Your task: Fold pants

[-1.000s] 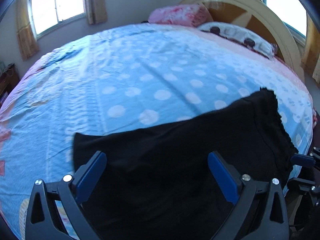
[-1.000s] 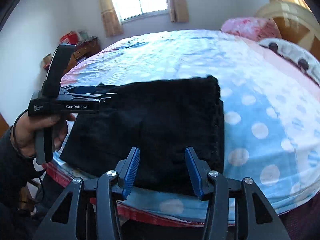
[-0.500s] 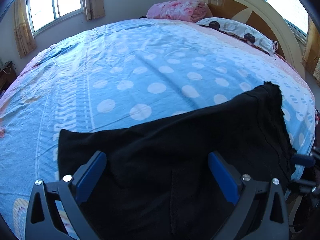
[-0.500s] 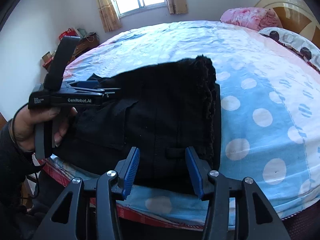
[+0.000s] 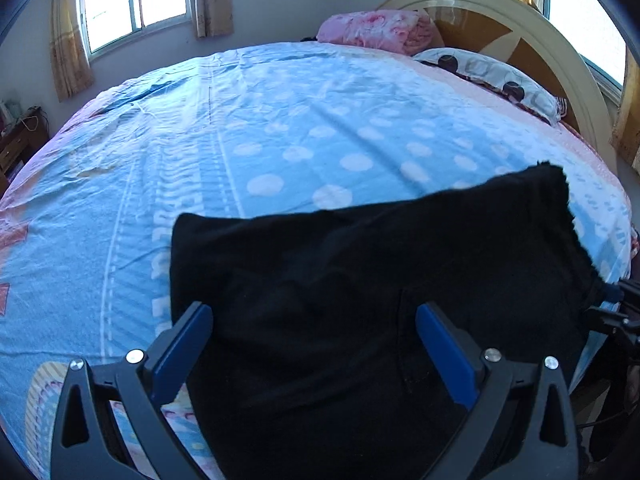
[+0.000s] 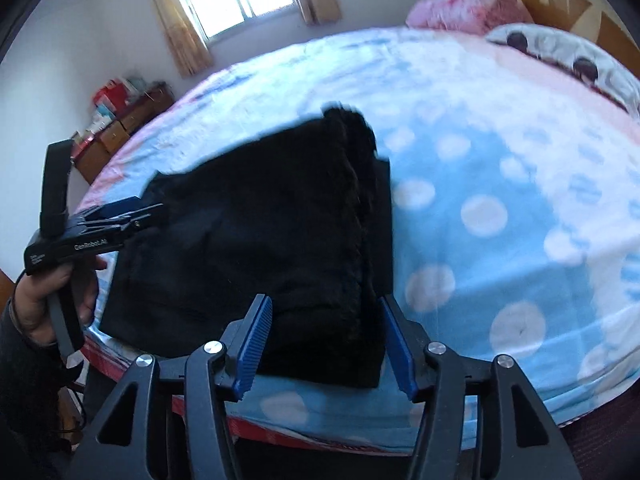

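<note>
**Folded pants at the bed's near edge, both tools open above them**

Your black pants [image 6: 260, 248] lie folded in a thick rectangle on the dotted blue sheet [image 5: 280, 128], close to the near edge of the bed and well apart from the pillows [image 5: 492, 76] at the headboard. Your left hand-held gripper [image 5: 314, 354] hovers over the cloth with its blue pads spread wide, nothing pinched. Your right hand-held gripper [image 6: 324, 346] has just been opening; its pads now straddle the near end of the stack without pressing on it. Your left hand [image 6: 44, 300] grips its tool's handle beside the pants' left edge.
</note>
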Motion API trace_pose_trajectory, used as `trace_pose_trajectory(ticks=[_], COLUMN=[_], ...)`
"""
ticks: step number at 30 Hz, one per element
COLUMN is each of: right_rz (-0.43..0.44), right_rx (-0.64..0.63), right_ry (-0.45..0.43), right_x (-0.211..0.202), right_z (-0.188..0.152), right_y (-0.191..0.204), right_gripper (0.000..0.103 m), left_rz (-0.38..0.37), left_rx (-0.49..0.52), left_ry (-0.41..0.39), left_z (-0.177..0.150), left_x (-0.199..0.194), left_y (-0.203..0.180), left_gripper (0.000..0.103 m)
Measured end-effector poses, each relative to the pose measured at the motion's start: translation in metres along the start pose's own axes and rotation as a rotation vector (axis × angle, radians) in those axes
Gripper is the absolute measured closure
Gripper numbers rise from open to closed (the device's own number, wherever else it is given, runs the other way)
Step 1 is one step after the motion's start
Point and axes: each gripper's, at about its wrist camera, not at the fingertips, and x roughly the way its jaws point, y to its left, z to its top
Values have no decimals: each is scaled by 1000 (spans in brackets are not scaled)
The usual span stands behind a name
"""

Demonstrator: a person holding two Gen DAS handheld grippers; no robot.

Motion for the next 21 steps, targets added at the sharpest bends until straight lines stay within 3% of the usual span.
trace_pose_trajectory(ticks=[2,3,7,9,13,16,18,21], right_rz=[-29,-42,-36,3,139,140,140,168], right_rx=[-32,-40,-41,-8,115,175,185,208], right_ry=[4,17,58,22,-17,-10,-13,-3], right_x=[2,4,3,-11,-20,-10,-3,8], right_z=[-1,-3,-7,-1,10,16,20,21], right_y=[2,2,-1,-5,-23,-36,-36,-38], right_gripper=[36,30,29,29,29,29,29,29], left_rz=[1,-5,9,0,-33,-18,-45,-144], left_rx=[5,1,-5,-26,-89,-125,-167,-250], left_ry=[-9,-7,-68,-86,-38,-10,-1,-5], left_z=[-2,-1,0,-3,-22,-35,-42,-51], left_x=[3,3,-24,-37,-43,-37,-33,-29], left_y=[-1,0,7,18,46,59,66,72], left_gripper=[0,0,0,0,0,0,0,0])
